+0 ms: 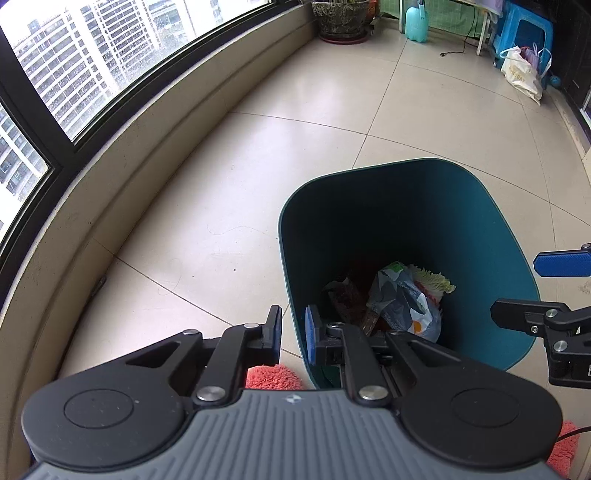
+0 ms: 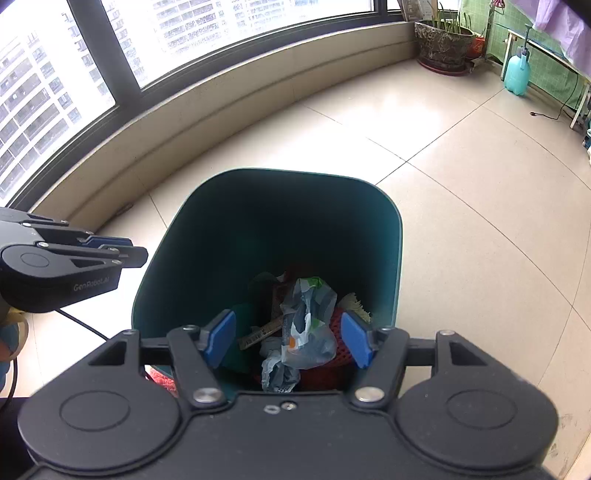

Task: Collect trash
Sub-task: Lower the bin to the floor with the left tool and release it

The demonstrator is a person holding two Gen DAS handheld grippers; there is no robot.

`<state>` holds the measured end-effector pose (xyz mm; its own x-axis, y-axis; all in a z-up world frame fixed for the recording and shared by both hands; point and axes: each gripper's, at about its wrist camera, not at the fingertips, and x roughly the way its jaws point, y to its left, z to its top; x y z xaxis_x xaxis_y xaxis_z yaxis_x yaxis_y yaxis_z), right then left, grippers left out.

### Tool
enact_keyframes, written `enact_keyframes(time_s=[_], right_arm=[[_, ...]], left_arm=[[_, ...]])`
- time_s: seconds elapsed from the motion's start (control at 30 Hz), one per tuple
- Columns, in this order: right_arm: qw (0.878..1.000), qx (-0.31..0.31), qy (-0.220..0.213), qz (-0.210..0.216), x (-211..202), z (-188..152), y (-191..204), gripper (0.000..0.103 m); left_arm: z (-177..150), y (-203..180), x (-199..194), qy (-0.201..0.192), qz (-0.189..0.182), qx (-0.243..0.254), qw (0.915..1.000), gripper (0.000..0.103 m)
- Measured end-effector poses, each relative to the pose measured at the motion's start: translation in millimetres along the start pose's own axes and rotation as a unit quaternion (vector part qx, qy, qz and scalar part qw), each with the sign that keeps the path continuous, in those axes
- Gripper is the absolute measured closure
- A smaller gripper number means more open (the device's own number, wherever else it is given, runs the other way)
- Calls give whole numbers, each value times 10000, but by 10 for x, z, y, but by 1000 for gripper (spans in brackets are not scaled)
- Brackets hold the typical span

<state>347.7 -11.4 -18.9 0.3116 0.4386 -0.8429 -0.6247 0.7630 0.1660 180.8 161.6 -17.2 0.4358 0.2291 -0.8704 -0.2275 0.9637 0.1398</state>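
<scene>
Teal bin [image 2: 207, 236] holds crumpled plastic wrappers [image 2: 308, 325].

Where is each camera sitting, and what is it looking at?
Left wrist: sits on the left hand-held gripper, looking down at the bin rim and floor; its own fingers show, the right hand-held gripper at the edge.
Right wrist: sits on the right hand-held gripper, looking down into the bin; the left hand-held gripper shows beside it.
Both show the bin, plastic bag and window.

A potted plant [image 2: 445, 40] and teal spray bottle [image 2: 517, 72] stand far off.
</scene>
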Motion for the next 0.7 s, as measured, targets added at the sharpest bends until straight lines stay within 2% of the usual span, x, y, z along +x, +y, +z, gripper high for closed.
enact_keyframes(time_s=[0.17, 0.4, 0.47, 0.57, 0.63, 0.7], right_arm=[[9993, 68, -371, 42, -389, -143, -4, 35], [9967, 50, -804, -20, -869, -475, 0, 26], [9956, 45, -935, -34, -1007, -567, 8, 24], [9933, -29, -1153, -86, -1207, -691, 46, 21], [9910, -53, -1334, -68, -1332, -782, 68, 17], [9885, 4, -1509, -52, -1425, -883, 82, 14]], left_arm=[[-95, -121, -479, -343, -17, 216, 9992, 90], [-351, -235, -917, -399, -217, 106, 9989, 87], [-437, -267, -993, -428, -276, 47, 9987, 80], [-594, -317, -1149, -636, -283, 1, 9976, 62], [-693, -343, -1289, -881, -285, -44, 9957, 36], [-774, -367, -1397, -1085, -291, -82, 9936, 33]])
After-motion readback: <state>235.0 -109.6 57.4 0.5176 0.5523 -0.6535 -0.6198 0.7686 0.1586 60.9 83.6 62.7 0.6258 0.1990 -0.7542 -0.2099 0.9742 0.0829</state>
